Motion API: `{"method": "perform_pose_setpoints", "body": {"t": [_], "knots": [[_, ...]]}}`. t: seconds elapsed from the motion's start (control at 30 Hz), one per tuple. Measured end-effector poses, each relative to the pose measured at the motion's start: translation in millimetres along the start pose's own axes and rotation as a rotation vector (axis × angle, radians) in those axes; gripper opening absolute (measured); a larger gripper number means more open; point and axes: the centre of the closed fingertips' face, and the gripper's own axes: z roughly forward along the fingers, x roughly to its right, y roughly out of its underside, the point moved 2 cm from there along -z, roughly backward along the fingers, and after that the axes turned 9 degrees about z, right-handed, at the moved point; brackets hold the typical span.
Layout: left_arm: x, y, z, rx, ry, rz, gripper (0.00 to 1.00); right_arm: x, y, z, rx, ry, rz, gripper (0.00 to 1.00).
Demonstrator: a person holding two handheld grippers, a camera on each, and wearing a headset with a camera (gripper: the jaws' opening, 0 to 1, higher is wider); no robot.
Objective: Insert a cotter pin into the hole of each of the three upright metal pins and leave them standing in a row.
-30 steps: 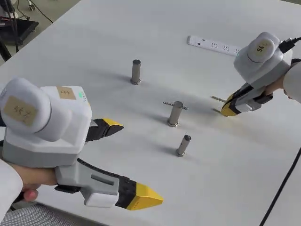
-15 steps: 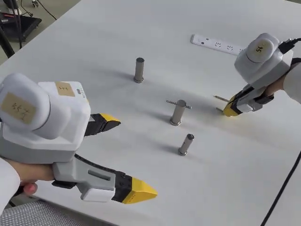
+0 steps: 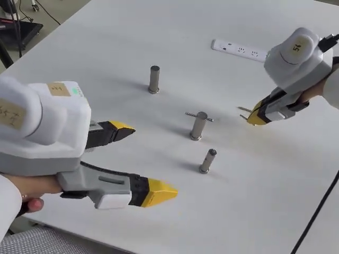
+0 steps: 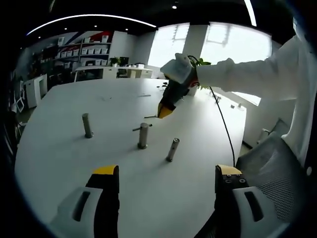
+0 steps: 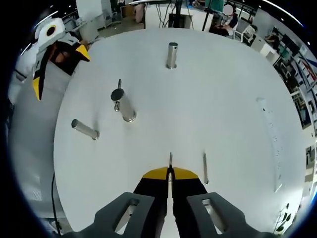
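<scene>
Three metal pins stand on the white table (image 3: 106,47): the far pin (image 3: 154,79), the middle pin (image 3: 198,126) with a cotter pin (image 3: 199,116) through its hole, and the near pin (image 3: 207,161). My right gripper (image 3: 256,118) is right of the middle pin, shut on a thin cotter pin (image 5: 170,161) that sticks out past its tips. A second cotter pin (image 5: 204,167) lies on the table beside them. My left gripper (image 3: 143,159) hangs open at the lower left, with nothing between its fingers. The left gripper view shows the same pins (image 4: 143,135) beyond its spread jaws.
A white power strip (image 3: 238,50) lies at the far right of the table. A black cable (image 3: 318,211) runs along the right edge. The floor and dark equipment (image 3: 16,26) lie beyond the table's left edge.
My right gripper has risen a little with the cotter pin in its tips. My left gripper has drifted slightly left and down in the head view. The three pins stand as before.
</scene>
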Motion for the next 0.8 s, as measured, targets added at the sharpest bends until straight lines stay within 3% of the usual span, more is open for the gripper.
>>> {"method": "perform_pose_setpoints", "body": {"t": [0.33, 0.4, 0.6, 0.73, 0.8], "knots": [[-2.2, -29.3, 8.2, 0.092, 0.044, -0.093, 0.61, -41.4, -29.9, -47.8, 0.179, 0.066, -0.079, 0.00], [-2.8, -35.5, 10.4, 0.103, 0.060, -0.110, 0.59, -53.2, -39.0, -58.7, 0.253, 0.057, -0.062, 0.00], [-1.9, -52.0, 22.9, 0.111, 0.120, -0.203, 0.53, -78.7, -43.3, -82.5, 0.333, 0.105, -0.123, 0.00], [-1.4, -72.2, 29.7, 0.163, 0.155, -0.282, 0.39, -91.0, -44.2, -93.2, 0.385, 0.128, -0.123, 0.00], [7.7, -82.9, 32.9, 0.177, 0.187, -0.305, 0.35, -93.8, -43.0, -95.8, 0.403, 0.145, -0.128, 0.00]]}}
